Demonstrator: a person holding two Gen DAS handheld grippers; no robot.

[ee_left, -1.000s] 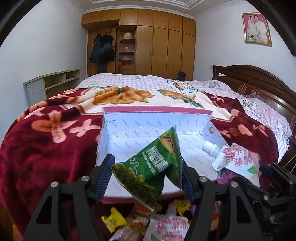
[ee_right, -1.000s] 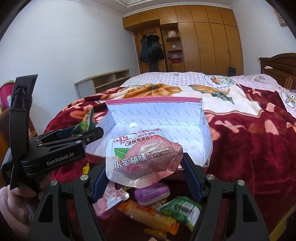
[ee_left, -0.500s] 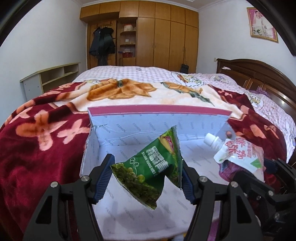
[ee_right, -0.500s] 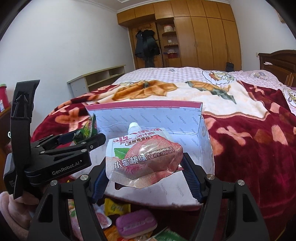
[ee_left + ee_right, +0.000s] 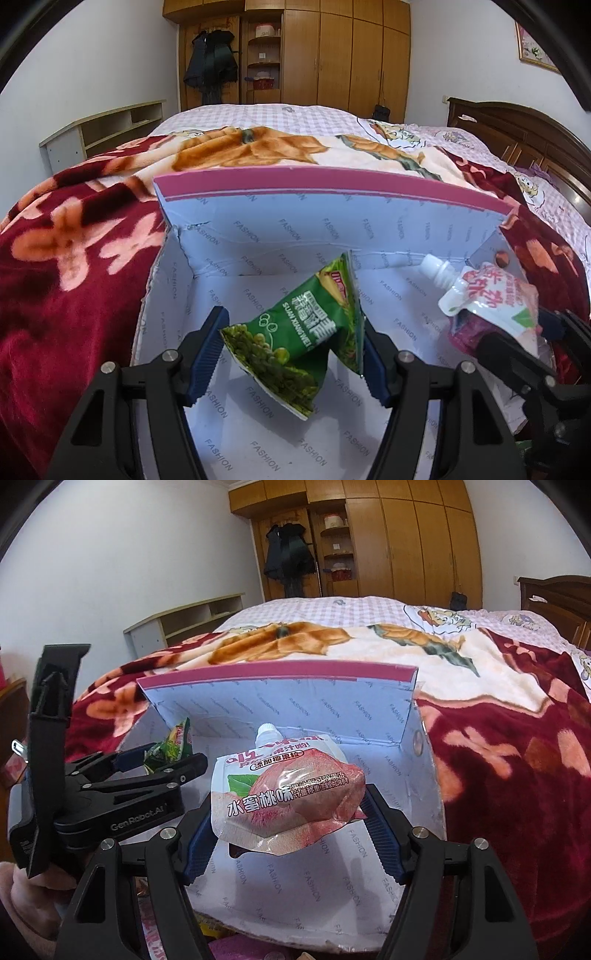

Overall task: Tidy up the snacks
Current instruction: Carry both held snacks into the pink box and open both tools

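Note:
My left gripper is shut on a green pea snack packet, which hangs tilted over the floor of a white box with a pink rim. In the right wrist view my right gripper is shut on a pink peach jelly pouch with a white cap, also above the box. The pouch shows at the right of the left wrist view. The left gripper with its green packet appears to the left of the pouch, held by a hand.
The box lies on a dark red flowered blanket over a bed. Loose snack wrappers peek out below the box's near edge. A wooden headboard stands at the right, and a wardrobe and low shelf are behind.
Both grippers have moved forward over the box with their snacks still held. The loose snack pile has dropped out of the bottom of both views.

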